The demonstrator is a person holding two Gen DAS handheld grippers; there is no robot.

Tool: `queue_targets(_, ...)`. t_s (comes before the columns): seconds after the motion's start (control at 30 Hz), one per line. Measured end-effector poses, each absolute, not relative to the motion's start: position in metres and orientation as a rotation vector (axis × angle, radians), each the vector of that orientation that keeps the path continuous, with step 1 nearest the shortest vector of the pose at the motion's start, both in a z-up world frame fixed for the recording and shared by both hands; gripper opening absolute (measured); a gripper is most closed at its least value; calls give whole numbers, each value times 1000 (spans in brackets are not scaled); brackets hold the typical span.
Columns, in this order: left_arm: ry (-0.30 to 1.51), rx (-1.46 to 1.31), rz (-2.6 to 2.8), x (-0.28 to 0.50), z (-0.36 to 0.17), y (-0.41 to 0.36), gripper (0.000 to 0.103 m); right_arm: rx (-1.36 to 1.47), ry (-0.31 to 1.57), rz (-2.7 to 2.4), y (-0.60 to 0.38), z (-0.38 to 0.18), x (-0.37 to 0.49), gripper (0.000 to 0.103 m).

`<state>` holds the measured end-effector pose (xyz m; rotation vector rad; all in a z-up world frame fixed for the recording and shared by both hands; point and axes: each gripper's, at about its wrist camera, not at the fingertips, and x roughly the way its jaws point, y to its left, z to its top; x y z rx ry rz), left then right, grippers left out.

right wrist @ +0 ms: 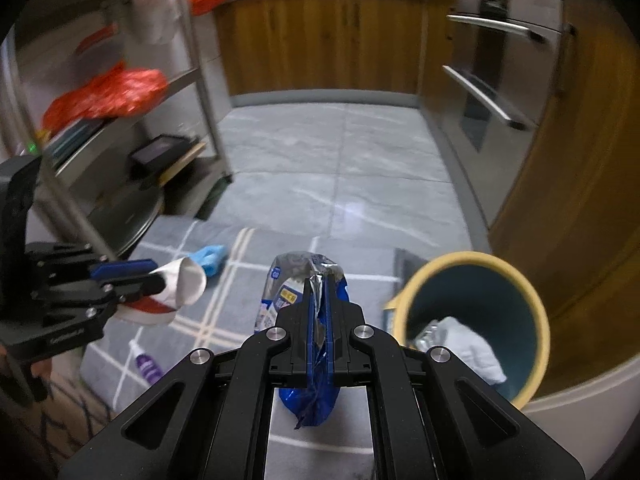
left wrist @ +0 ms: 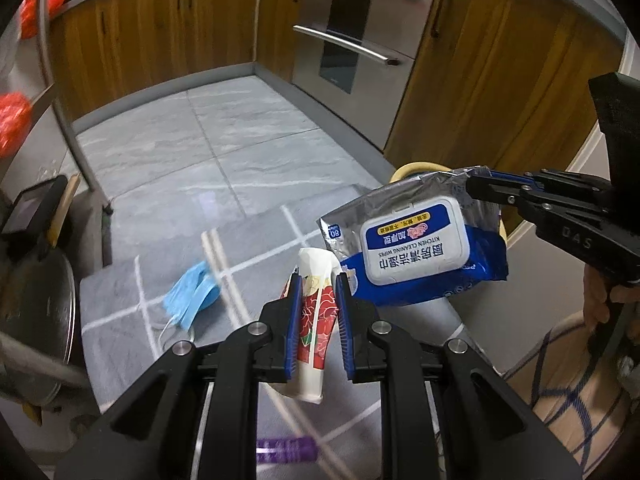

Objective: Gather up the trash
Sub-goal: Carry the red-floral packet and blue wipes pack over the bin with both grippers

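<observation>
1. Your left gripper (left wrist: 318,280) jaws clamp a crushed paper cup (left wrist: 310,320).
2. Your right gripper (right wrist: 319,280) jaws pinch the wipes pack (right wrist: 298,280), beside the bin (right wrist: 472,320).
3. Blue mask (left wrist: 192,300) lies on the rug (left wrist: 120,300).

Crushed paper cup (left wrist: 316,312), white with red floral print, held aloft. Blue-and-silver wipes pack (left wrist: 416,240) hangs flattened, near yellow-rimmed bin (right wrist: 472,320) containing crumpled trash. Blue face mask (left wrist: 192,300) lies on rug.

Dim indoor light, floor glare, strong fisheye bending, blurred edges.
</observation>
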<state>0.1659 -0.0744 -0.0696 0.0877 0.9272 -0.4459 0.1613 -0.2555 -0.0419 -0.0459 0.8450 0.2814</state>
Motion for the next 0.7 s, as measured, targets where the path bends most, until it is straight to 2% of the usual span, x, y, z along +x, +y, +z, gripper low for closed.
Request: queue_targets(0.7,936,184,-672,225,-84,-226,17,78,792,-70,-375,-49,195,5)
